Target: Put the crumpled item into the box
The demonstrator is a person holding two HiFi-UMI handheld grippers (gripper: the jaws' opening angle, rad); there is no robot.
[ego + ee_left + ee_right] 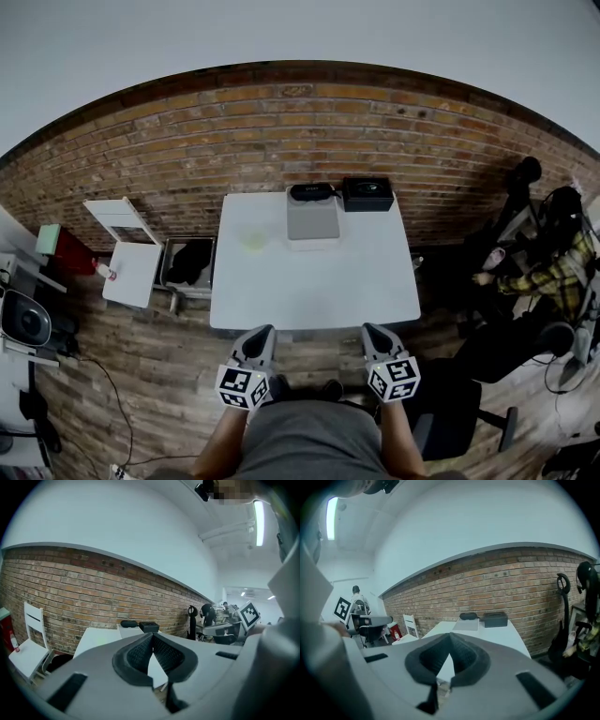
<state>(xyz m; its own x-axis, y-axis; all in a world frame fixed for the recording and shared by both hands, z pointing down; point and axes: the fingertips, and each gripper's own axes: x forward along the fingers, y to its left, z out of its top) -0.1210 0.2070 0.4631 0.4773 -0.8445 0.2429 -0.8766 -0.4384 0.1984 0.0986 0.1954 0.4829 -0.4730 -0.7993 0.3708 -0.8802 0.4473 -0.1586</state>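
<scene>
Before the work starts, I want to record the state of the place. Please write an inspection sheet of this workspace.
Surface: white table, far edge by the brick wall.
Job's things: pale crumpled item on the table, left of grey box; black box at far edge.
Clutter: black oblong object behind the grey box.
Grippers: left hand-held gripper and right hand-held gripper shut, empty, at the near edge.
Cables: cable on the floor, left.
Surroundings: white chair left; seated person right.
</scene>
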